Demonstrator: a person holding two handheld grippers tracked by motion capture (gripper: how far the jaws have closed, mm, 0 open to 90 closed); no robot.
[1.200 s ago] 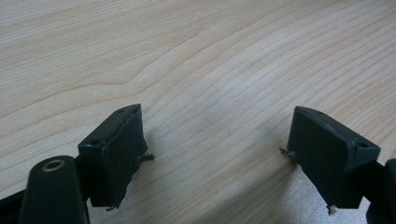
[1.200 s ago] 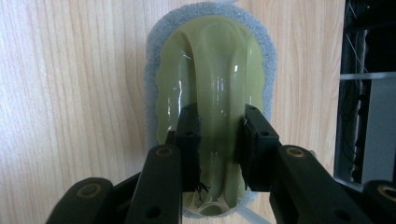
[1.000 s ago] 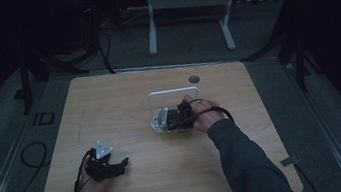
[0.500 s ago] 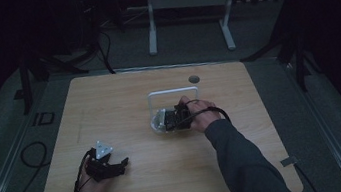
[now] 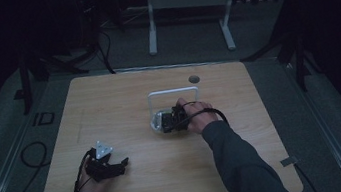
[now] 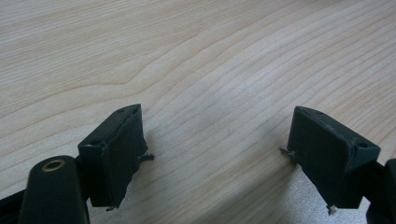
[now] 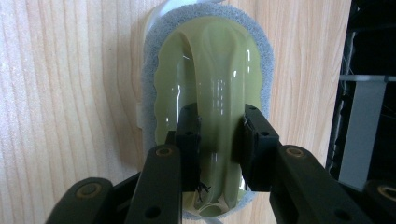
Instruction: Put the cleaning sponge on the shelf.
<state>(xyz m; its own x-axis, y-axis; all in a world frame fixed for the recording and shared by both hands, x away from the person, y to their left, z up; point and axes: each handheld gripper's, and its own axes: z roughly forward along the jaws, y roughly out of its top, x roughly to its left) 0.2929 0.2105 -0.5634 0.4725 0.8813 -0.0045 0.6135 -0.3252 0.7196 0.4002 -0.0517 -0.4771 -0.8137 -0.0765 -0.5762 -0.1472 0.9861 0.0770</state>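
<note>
A scrubber (image 7: 210, 60) with a glossy yellow-green plastic top and a grey sponge rim (image 7: 152, 60) lies on the wooden table. My right gripper (image 7: 219, 121) is shut on its raised centre ridge, one black pad on each side. From the high view the right gripper (image 5: 169, 121) and scrubber (image 5: 157, 119) sit mid-table, just in front of a white frame (image 5: 173, 92). A white edge (image 7: 138, 116) shows under the sponge. My left gripper (image 5: 120, 164) rests near the front left, open, with only bare wood between its jaws (image 6: 215, 154).
The light wooden table (image 5: 123, 97) has a round cable hole (image 5: 194, 79) near its far edge. Black cables trail off the left side onto the dark floor (image 5: 30, 156). A white stand (image 5: 185, 3) is behind the table.
The right hand has barely shifted while it keeps its hold on the scrubber. The left hand and its gripper stay still.
</note>
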